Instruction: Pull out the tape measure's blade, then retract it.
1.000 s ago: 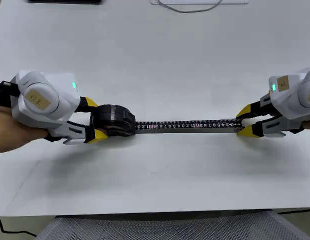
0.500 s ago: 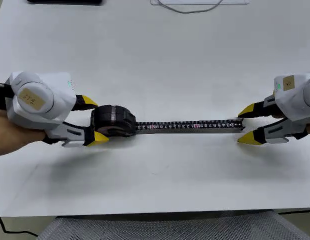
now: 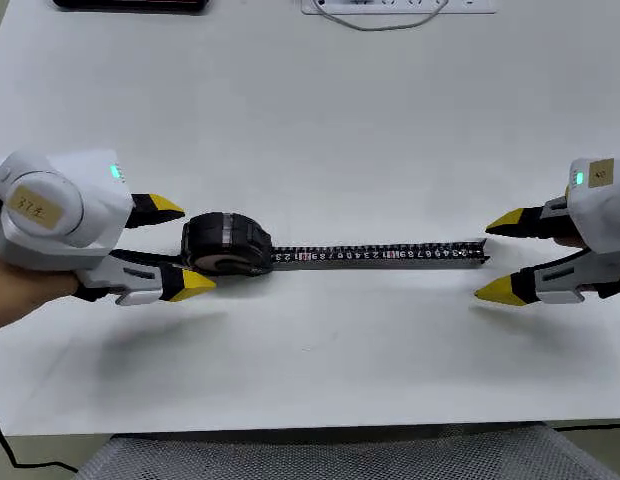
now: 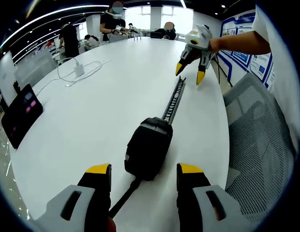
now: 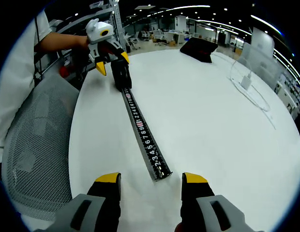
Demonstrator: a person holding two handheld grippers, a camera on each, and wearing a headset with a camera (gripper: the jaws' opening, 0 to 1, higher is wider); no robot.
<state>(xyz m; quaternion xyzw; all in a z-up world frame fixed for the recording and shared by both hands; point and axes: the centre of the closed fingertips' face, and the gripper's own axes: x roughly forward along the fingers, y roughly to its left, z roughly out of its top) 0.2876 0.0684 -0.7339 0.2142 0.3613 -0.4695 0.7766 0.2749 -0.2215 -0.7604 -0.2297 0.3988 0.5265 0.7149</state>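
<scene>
A: Head view?
B: Tape measure (image 3: 227, 243) lies on the table (image 3: 310, 120), nearer the front edge, case left of middle. The blade (image 3: 380, 253) is out flat, running toward the right edge. Left hand-held gripper (image 3: 190, 245) is spread wide around the case, gripping nothing. Right hand-held gripper (image 3: 487, 259) is wide too, just off the blade tip.
A: Left gripper view?
B: Left hand-held gripper (image 4: 143, 169) has its jaws well apart, with the case (image 4: 149, 147) just ahead between them, apart from both. The blade (image 4: 174, 99) leads away to the right hand-held gripper (image 4: 189, 75), which is open.
A: Right gripper view?
B: Right hand-held gripper (image 5: 151, 178) is wide, and the end hook (image 5: 162, 175) sits between the tips, untouched. The case (image 5: 122, 75) is at the far end by the left hand-held gripper (image 5: 111, 65).
A: Step?
B: I'd say the pull-out is done and the retract is not started. The blade lies out unheld, so it's probably locked.
A: Next?
B: Likely close the left jaws on the case, free the lock, and guide the tip in so it doesn't whip.
</scene>
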